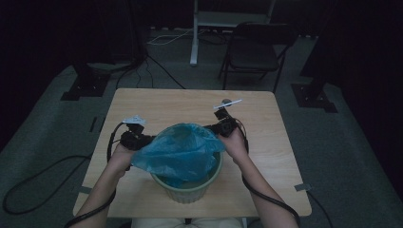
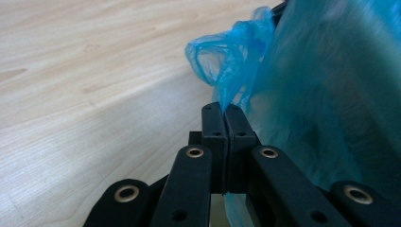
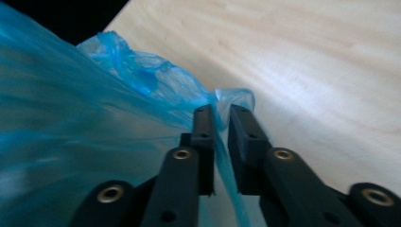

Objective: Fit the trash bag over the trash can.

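Pinching the blue plastic bag (image 2: 302, 94) at its left edge, your left gripper (image 2: 222, 111) has its jaws pressed flat together with a thin fold of film trapped between them. Your right gripper (image 3: 218, 113) stands at the bag's right edge with a narrow gap between its jaws; a strip of the film (image 3: 222, 137) runs through that gap, and the pads do not look to be pressing on it, so treat that side as loose.

From above, the two grippers (image 1: 138, 137) (image 1: 223, 126) hold the bag (image 1: 180, 149) stretched between them over a pale green bin (image 1: 190, 190), which stands near the table's (image 1: 157, 102) near edge, between your forearms. The bag's mouth billows open and its lower part drapes into the bin. What lies at the bottom of the bin is hidden by the film.

Expect the bag to handle as very light, limp and slippery: it crumples, balloons with air and can slide out of a weak pinch or tear if tugged hard. Take it at the bunched rim, where the gathered folds give more to grip than a single layer. The bin looks stiff and steady enough to stay put while you pull the rim down over its lip.
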Motion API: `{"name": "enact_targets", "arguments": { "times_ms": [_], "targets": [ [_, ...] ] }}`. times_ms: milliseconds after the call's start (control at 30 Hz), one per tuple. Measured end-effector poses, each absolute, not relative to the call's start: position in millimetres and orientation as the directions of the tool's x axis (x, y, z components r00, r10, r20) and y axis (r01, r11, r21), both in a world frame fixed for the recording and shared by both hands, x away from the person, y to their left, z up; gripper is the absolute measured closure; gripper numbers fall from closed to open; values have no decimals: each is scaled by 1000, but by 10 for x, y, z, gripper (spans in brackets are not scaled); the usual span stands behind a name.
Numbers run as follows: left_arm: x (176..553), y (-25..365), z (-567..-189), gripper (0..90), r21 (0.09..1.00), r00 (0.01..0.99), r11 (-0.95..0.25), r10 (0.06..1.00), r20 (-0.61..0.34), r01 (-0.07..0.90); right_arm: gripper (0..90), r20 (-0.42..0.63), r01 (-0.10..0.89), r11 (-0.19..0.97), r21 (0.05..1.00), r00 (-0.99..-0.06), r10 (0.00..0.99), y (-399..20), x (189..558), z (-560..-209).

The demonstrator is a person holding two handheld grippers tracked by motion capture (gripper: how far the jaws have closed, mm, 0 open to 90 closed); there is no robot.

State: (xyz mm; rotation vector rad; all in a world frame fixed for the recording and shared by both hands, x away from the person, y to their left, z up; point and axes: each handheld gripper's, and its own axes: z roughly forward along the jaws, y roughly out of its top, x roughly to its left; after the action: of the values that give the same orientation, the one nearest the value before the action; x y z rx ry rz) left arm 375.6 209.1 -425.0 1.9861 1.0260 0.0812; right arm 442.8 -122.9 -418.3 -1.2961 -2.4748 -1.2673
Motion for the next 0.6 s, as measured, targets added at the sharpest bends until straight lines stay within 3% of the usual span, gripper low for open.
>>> {"name": "enact_targets", "arguments": {
  "times_ms": [167,300,433,600],
  "targets": [
    [3731,2101,-4186,897,738,666,-276,683,-301,616,625,396,661,240,711,-659,640,-1390,4331,-3769],
    [3723,2100,-4173,897,741,668,-271,679,-305,614,594,408,626,203,753,-686,602,-1447,4210,-3528],
    [3722,2112,-4173,897,740,665,-267,679,-311,618,507,442,565,153,811,-762,474,-1466,3872,-3232],
    [3715,2130,-4163,897,740,666,-266,678,-311,617,425,446,543,183,820,-806,389,-1409,3622,-3192]
  ]
}}
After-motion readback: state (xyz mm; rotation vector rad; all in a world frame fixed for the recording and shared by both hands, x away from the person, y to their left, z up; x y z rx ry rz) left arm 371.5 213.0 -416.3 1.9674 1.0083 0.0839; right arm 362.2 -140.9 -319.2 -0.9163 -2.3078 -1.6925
